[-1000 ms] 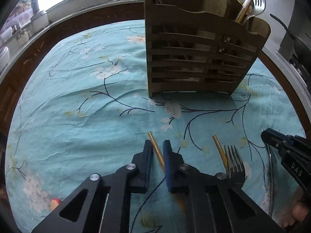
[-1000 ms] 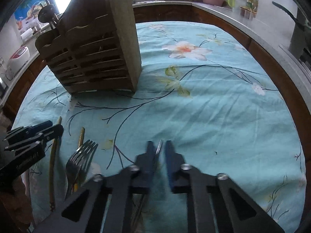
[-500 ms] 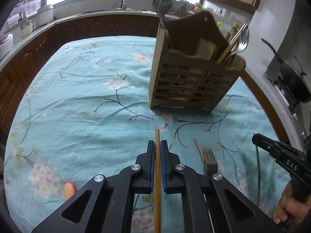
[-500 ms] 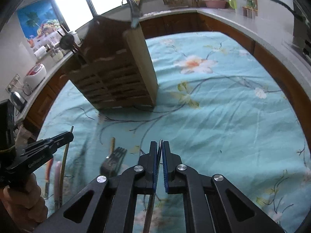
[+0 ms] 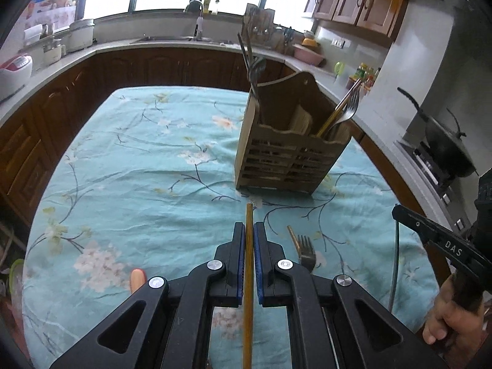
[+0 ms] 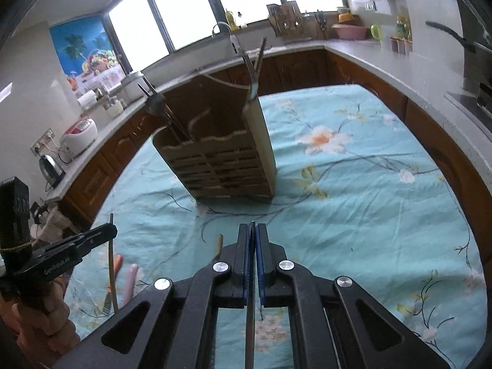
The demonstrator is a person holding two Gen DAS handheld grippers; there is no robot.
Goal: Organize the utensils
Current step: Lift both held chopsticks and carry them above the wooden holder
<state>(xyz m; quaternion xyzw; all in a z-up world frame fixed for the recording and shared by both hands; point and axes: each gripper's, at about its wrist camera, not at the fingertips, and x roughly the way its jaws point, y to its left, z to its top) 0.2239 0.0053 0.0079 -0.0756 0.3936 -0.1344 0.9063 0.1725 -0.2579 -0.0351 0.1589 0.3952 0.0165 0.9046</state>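
My left gripper (image 5: pixel 249 230) is shut on a gold-handled utensil (image 5: pixel 248 264), lifted above the table and pointing toward the wooden utensil caddy (image 5: pixel 289 156). The caddy holds a fork (image 5: pixel 349 107) and other utensils. My right gripper (image 6: pixel 252 230) is shut on a thin silver utensil handle (image 6: pixel 251 307), also lifted and facing the caddy (image 6: pixel 221 163). A gold-handled fork (image 5: pixel 303 249) lies on the cloth right of my left gripper. The right gripper also shows in the left wrist view (image 5: pixel 396 212), and the left gripper in the right wrist view (image 6: pixel 113 230).
The table has a teal floral cloth (image 5: pixel 138 184). An orange handle (image 5: pixel 136 279) lies at the near left. In the right wrist view, orange and pink handles (image 6: pixel 130 279) lie on the cloth. Brown cabinets and counters ring the table; a wok (image 5: pixel 446 144) stands at the right.
Both grippers closed on utensils lying on the cloth and lifted them. Both views now sit higher and farther back from the caddy.
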